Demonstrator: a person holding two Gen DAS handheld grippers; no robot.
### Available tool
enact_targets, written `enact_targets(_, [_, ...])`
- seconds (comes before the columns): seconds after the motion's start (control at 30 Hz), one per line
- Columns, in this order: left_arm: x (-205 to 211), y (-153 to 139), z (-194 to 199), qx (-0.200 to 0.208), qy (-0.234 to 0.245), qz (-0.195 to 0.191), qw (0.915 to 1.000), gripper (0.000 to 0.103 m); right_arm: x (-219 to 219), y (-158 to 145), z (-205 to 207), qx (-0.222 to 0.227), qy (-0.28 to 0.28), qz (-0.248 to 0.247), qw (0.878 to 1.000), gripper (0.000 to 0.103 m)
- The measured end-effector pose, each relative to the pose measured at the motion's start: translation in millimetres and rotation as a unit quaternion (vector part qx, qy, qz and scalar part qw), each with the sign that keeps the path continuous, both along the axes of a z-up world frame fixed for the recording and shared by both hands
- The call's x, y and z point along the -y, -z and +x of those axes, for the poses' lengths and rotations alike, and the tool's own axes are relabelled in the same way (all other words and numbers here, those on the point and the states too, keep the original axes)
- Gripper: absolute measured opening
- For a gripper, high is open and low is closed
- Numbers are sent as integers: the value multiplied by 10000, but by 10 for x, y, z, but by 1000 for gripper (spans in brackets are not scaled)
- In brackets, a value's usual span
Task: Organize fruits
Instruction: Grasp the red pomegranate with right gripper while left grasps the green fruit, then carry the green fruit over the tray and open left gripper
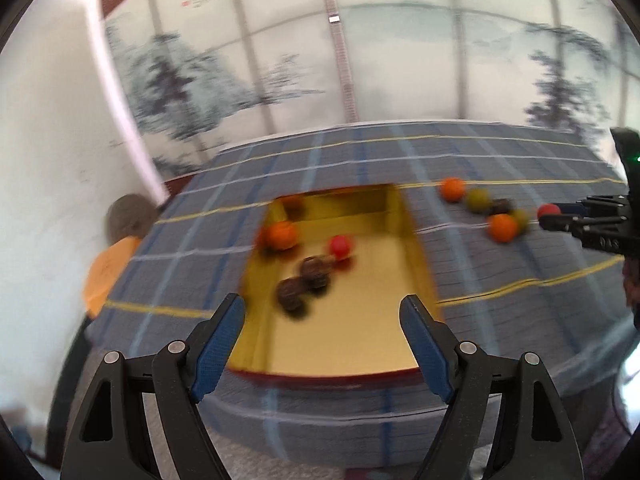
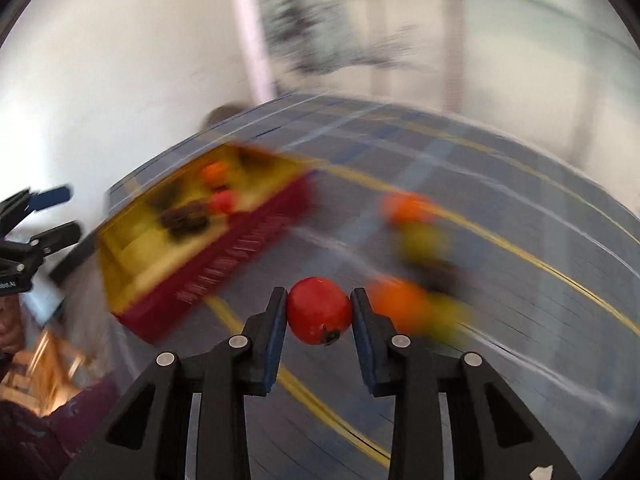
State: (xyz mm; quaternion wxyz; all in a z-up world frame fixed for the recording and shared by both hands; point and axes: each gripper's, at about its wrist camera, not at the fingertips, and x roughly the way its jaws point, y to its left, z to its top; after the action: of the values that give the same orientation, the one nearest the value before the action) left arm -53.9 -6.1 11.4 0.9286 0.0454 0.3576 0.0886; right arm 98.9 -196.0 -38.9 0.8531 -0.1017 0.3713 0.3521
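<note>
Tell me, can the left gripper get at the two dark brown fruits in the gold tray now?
Probably yes: the left gripper is open and empty, and the dark brown fruits lie uncovered in the gold tray just ahead.

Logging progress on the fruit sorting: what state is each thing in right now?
Right tongs: shut on the red fruit.
Red fruit: gripped, off the tablecloth.
Left tongs: open, empty, over the box's near end.
Gold-lined box: open, partly filled with fruit.
Loose fruits: clustered on the tablecloth, outside the box.
Plaid tablecloth: spread flat.
</note>
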Motion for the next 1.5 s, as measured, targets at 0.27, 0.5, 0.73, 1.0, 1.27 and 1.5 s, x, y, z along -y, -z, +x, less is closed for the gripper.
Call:
enact_targets(0.27, [597, -29, 588, -395, 1001, -600, 9924, 81, 1623, 88, 349, -66, 2168, -614, 9743, 30])
enact_targets(0.5, [910, -16, 1320, -857, 1382, -1088, 9807, 81, 1902, 312, 525, -346, 2415, -352, 9691, 30])
enact_targets(0.73, [1163, 288, 2120, -1449, 1500, -1125, 9715, 81, 1983, 395, 501, -442, 2282, 71, 9726, 31])
enact_targets(1.0, [1052, 646, 2710, -1770, 554, -1944, 9632, 78, 1967, 367, 481, -439, 2057, 277, 9772, 32])
enact_targets(1.27, [1161, 834, 2795, -1825, 540, -1691, 9671, 35, 1987, 365, 510, -536, 2007, 426, 9773, 32])
enact_targets(1.5, [1080, 477, 2199, -1388, 486, -2014, 9684, 35, 1999, 404, 555, -664, 2175, 347, 9732, 32])
